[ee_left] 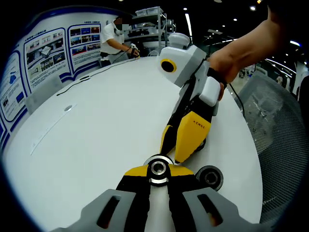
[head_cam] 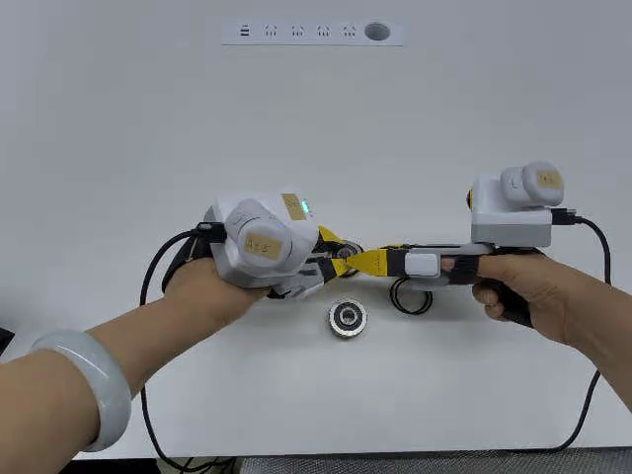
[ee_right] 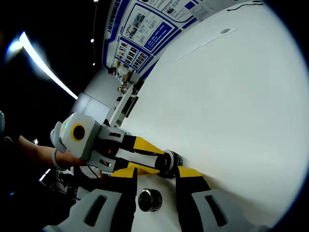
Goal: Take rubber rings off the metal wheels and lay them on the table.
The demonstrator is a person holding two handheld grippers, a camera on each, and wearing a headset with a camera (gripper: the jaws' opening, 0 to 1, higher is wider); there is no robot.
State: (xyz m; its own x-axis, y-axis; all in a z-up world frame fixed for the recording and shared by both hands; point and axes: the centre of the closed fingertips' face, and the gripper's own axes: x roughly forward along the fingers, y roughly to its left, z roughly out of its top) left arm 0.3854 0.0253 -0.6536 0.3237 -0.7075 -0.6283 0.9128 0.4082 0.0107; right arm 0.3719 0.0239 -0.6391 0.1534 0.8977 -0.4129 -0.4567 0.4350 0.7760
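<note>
My left gripper (head_cam: pixel 339 259) (ee_left: pixel 158 170) is shut on a small metal wheel (ee_left: pixel 158 167) (ee_right: pixel 169 162), holding it above the white table (head_cam: pixel 296 138); a dark rubber ring sits around the wheel's rim. The right gripper (head_cam: pixel 355 263) (ee_right: pixel 157 172) faces it from the right. Its yellow jaws stand apart with their tips at the wheel's edge. A second metal wheel (head_cam: pixel 348 318) (ee_left: pixel 210 177) (ee_right: pixel 148 199) lies flat on the table just in front. Loose black rubber rings (head_cam: pixel 409 296) lie under the right gripper.
A socket strip (head_cam: pixel 312 32) is set into the table's far side. Black cables (head_cam: pixel 158 267) trail from both grippers toward the near table edge. In the left gripper view a person (ee_left: pixel 114 37) stands beyond the table by poster boards.
</note>
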